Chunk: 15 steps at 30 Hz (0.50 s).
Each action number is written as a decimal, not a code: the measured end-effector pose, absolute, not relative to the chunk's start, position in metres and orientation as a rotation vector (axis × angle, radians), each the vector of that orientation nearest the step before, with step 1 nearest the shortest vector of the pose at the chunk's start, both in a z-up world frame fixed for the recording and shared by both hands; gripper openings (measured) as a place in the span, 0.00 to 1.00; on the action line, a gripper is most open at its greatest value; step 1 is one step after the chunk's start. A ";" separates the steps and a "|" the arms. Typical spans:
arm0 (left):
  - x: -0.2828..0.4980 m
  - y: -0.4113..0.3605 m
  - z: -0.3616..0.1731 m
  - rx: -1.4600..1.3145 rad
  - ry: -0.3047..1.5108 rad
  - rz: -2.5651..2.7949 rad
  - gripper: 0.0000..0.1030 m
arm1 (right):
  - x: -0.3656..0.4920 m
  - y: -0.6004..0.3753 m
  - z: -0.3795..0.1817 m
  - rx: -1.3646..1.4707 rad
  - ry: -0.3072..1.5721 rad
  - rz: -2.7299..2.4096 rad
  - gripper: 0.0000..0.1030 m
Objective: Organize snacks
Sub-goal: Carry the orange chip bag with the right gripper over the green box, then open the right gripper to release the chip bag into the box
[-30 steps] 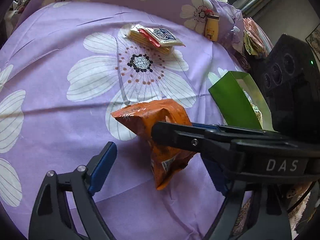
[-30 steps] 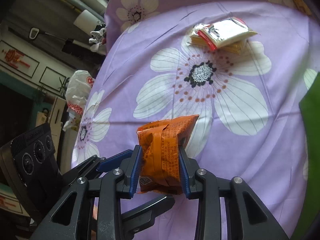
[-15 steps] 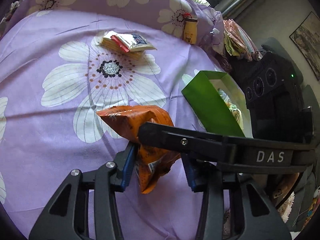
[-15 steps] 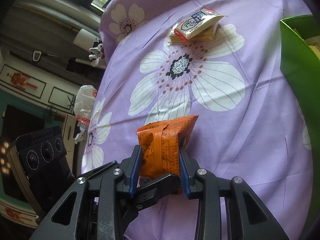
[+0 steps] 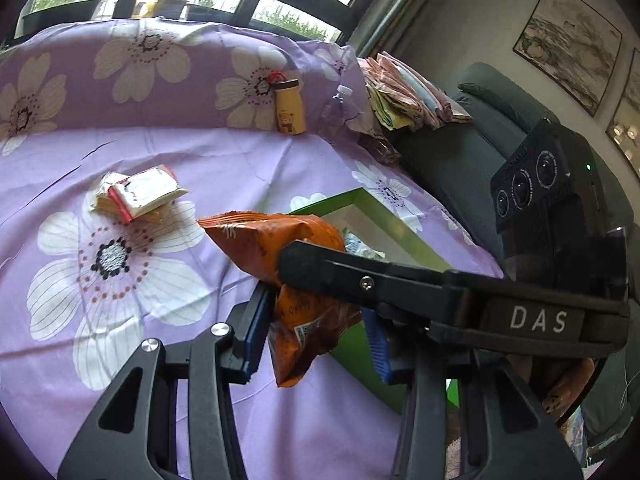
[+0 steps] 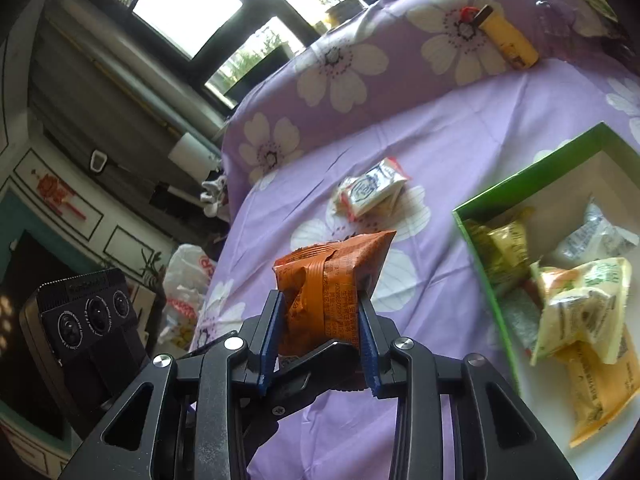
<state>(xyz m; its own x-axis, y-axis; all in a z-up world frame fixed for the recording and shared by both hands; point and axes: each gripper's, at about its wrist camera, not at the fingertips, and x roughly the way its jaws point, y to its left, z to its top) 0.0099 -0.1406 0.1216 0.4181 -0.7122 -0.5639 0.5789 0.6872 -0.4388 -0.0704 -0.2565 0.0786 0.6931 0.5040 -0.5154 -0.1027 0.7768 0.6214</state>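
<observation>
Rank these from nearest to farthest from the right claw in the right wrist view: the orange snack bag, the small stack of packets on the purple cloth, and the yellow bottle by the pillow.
1. Orange crinkled snack bag: gripped between the right claw pads.
2. Small stack of flat foil packets: mid-cloth, beyond the bag.
3. Yellow cylindrical bottle: far back, upper right, against the flowered pillow.

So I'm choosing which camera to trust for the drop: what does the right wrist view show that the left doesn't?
Right wrist only: the packets lying inside the green box.
Left wrist only: the folded cloths beyond the box.
Both: the orange snack bag clamped by the right gripper and left gripper, plus the loose packet pile.
</observation>
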 end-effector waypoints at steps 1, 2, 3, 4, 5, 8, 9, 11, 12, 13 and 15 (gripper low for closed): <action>0.012 -0.151 0.124 -0.175 0.801 -0.832 0.42 | -0.073 -0.267 0.080 0.614 0.721 0.344 0.36; 0.014 -0.161 0.125 -0.166 0.808 -0.849 0.42 | -0.075 -0.277 0.080 0.635 0.710 0.327 0.36; 0.017 -0.171 0.125 -0.158 0.818 -0.866 0.42 | -0.077 -0.287 0.080 0.654 0.701 0.310 0.36; 0.019 -0.182 0.125 -0.152 0.833 -0.882 0.42 | -0.079 -0.297 0.080 0.669 0.693 0.288 0.36; 0.021 -0.192 0.125 -0.148 0.845 -0.898 0.42 | -0.081 -0.306 0.080 0.680 0.687 0.264 0.36; 0.020 -0.219 0.123 -0.133 0.848 -0.936 0.41 | -0.087 -0.335 0.076 0.732 0.673 0.201 0.36; 0.019 -0.228 0.122 -0.129 0.851 -0.948 0.41 | -0.089 -0.342 0.074 0.748 0.668 0.183 0.36; 0.020 -0.244 0.120 -0.129 0.858 -0.974 0.41 | -0.093 -0.358 0.071 0.774 0.663 0.145 0.36; 0.020 -0.250 0.119 -0.129 0.861 -0.985 0.41 | -0.095 -0.365 0.070 0.785 0.660 0.129 0.36; 0.019 -0.256 0.117 -0.129 0.865 -0.994 0.41 | -0.096 -0.371 0.068 0.793 0.658 0.113 0.36; 0.020 -0.266 0.113 -0.138 0.880 -1.006 0.41 | -0.100 -0.382 0.064 0.808 0.661 0.085 0.36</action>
<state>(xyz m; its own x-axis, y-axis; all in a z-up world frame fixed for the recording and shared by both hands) 0.0203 -0.2660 0.1128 0.2335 -0.7814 -0.5787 0.6775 0.5576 -0.4796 -0.0999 -0.3822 0.0645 0.7978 0.3133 -0.5151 0.1735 0.6990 0.6938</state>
